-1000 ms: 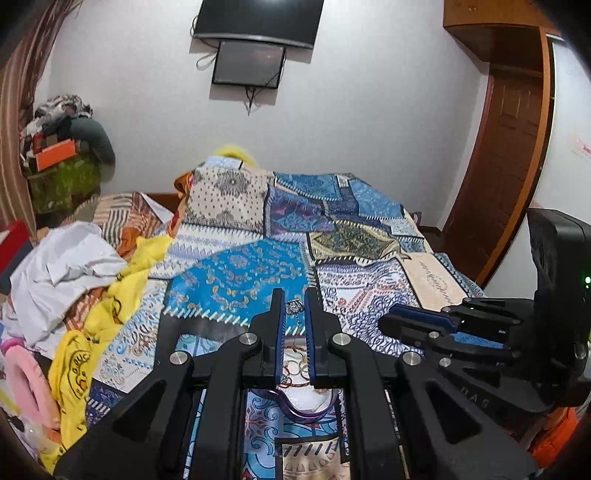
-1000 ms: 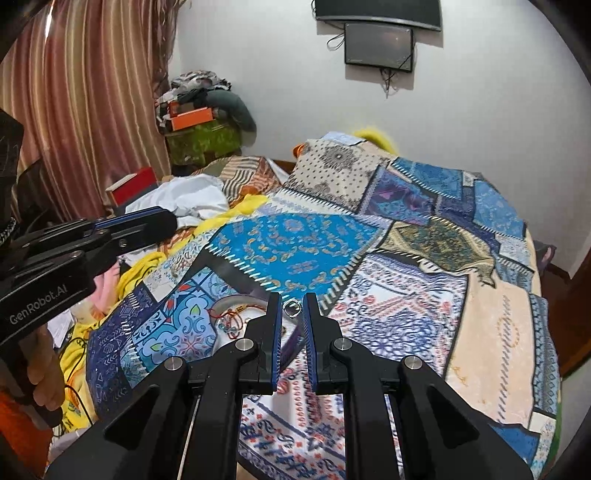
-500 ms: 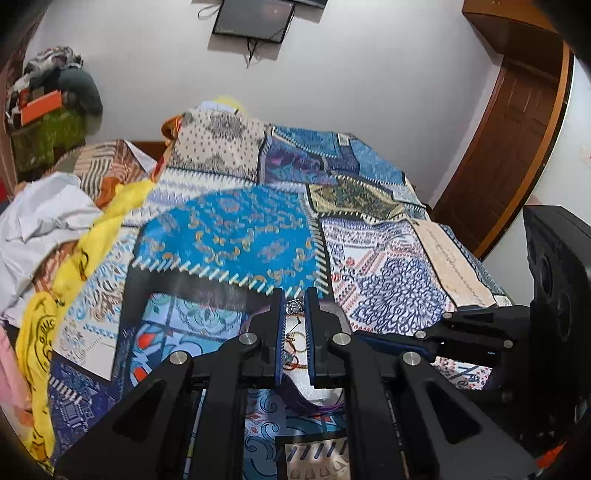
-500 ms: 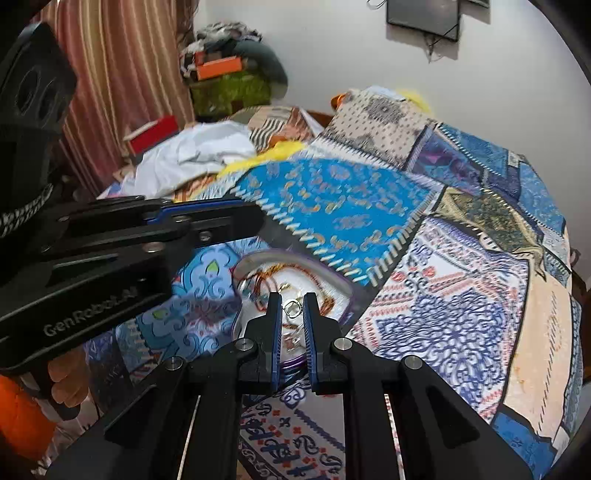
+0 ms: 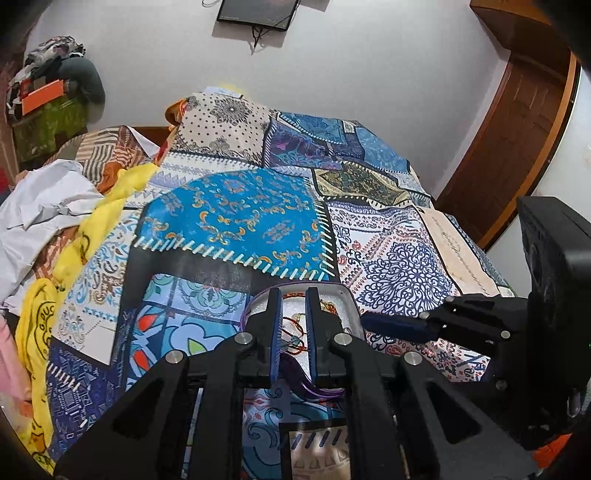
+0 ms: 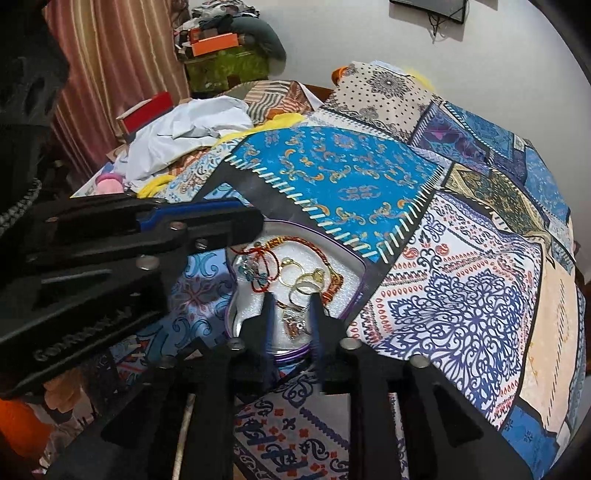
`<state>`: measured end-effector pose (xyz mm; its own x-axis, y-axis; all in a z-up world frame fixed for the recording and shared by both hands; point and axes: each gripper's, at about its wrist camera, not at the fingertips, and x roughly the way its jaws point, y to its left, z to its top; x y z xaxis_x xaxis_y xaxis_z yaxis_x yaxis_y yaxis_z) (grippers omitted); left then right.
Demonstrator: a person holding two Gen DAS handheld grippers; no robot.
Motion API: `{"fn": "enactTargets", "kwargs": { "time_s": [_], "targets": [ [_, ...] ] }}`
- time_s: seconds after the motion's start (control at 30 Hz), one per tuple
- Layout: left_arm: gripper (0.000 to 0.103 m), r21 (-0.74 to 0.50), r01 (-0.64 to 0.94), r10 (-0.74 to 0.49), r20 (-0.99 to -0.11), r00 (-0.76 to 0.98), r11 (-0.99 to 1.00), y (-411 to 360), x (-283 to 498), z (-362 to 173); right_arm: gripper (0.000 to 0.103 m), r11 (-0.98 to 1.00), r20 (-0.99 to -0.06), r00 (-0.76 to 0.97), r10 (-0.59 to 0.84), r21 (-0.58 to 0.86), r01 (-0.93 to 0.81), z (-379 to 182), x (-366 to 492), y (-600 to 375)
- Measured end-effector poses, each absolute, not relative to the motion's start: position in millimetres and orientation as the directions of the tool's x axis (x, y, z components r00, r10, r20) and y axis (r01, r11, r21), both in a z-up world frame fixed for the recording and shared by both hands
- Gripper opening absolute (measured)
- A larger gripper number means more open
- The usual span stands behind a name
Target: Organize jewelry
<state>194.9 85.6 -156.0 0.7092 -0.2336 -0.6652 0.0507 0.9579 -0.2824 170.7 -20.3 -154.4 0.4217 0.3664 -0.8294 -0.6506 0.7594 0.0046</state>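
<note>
A white, purple-rimmed jewelry tray (image 6: 351,269) lies on the patchwork bedspread. It holds gold rings (image 6: 301,278), a red cord bracelet (image 6: 275,254) and a small pendant (image 6: 293,323). My right gripper (image 6: 291,299) hovers just over the tray's near part, jaws open, with the pendant lying between them. My left gripper (image 5: 293,291) is above the tray (image 5: 351,299), jaws a little apart and empty; red cords (image 5: 295,332) show between its fingers. Each gripper shows in the other's view.
The patchwork bedspread (image 5: 258,221) covers the bed. White and yellow clothes (image 5: 48,206) are piled at the left. A wooden door (image 5: 517,129) stands at the right, striped curtains (image 6: 110,74) at the left, a screen (image 5: 258,14) on the wall.
Both grippers have dropped and moved forward over the tray. The small ring held between each pair of fingertips before is gone from them, and both jaws have opened wider.
</note>
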Motion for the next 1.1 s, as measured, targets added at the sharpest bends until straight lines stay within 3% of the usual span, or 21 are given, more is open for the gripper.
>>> {"fn": "enactTargets", "kwargs": {
  "time_s": [0.07, 0.43, 0.73, 1.0, 1.1],
  "targets": [
    [0.015, -0.277, 0.045, -0.223, -0.658, 0.720, 0.960, 87.3, 191.1, -149.9, 0.032, 0.763, -0.819, 0.436, 0.373, 0.003, -0.647, -150.0, 170.6, -21.9],
    [0.015, -0.229, 0.031, -0.160, -0.572, 0.805, 0.973, 85.9, 155.1, -93.5, 0.032, 0.801, -0.730, 0.545, 0.413, 0.006, -0.599, -100.1, 156.9, -42.2],
    [0.016, -0.152, 0.041, -0.099, -0.397, 0.912, 0.988, 67.7, 94.5, -21.8, 0.032, 0.840, -0.551, 0.697, 0.459, 0.012, -0.543, -23.6, 112.6, -77.1],
    [0.039, -0.060, 0.006, -0.018, -0.195, 0.981, 0.998, 43.7, 23.8, 29.1, 0.032, 0.862, -0.305, 0.817, 0.489, 0.025, -0.507, 42.7, 40.6, -107.0],
    [0.061, -0.046, -0.022, 0.015, -0.143, 0.990, 0.999, 38.3, 5.5, 38.0, 0.046, 0.874, -0.223, 0.851, 0.475, 0.010, -0.485, 56.7, 14.9, -111.4]
  ]
}}
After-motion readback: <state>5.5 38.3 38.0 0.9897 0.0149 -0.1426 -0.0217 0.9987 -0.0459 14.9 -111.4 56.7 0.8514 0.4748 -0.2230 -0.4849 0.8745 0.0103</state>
